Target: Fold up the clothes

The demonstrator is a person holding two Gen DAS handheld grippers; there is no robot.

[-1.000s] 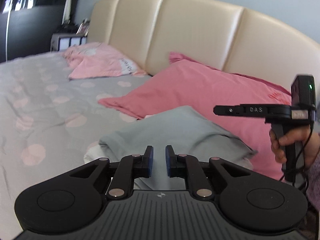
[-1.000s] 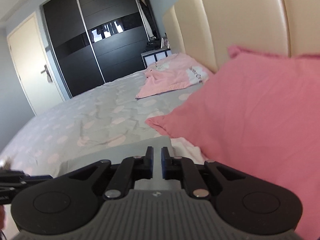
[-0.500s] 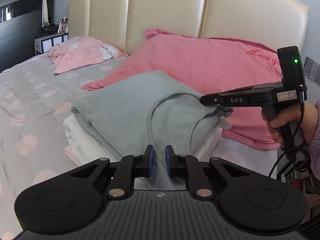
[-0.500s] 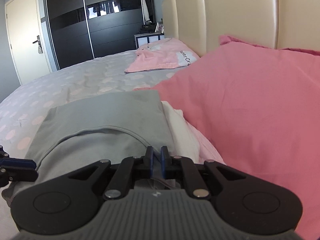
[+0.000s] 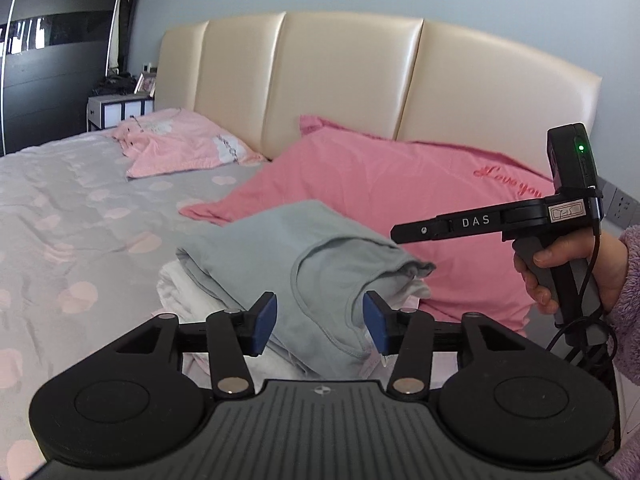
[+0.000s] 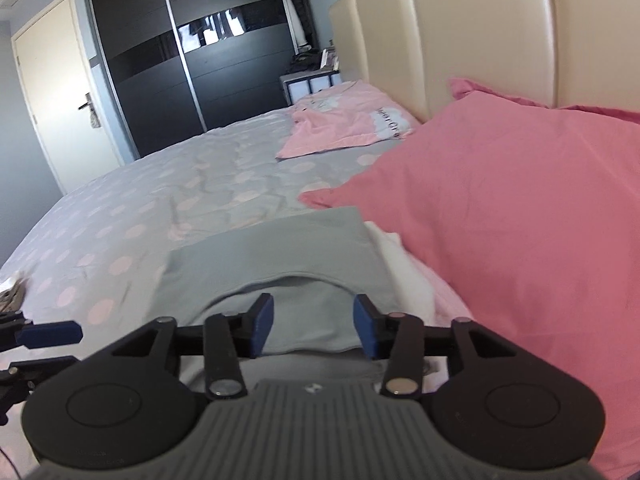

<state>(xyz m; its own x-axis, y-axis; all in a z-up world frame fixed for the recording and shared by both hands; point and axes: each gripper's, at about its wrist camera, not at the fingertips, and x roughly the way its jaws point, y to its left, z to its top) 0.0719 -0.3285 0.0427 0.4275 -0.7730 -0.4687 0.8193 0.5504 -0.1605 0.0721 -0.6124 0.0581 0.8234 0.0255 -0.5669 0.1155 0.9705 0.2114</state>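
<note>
Right gripper (image 5: 394,234) label: "DAS"
Pink pillow (image 5: 400,184) script: seemingly "Love you", cut off
Both grippers: just released, above grey shirt (image 5: 320,256)
Left gripper (image 5: 319,322): unclenched

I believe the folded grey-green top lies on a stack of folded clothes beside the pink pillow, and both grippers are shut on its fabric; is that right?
Not quite. The folded grey-green top does lie on the stack of folded clothes beside the pink pillow, but neither gripper grips it. The left gripper and the right gripper have just been opening, and their blue pads stand apart, clear of the fabric, as both wrist views show.
</note>
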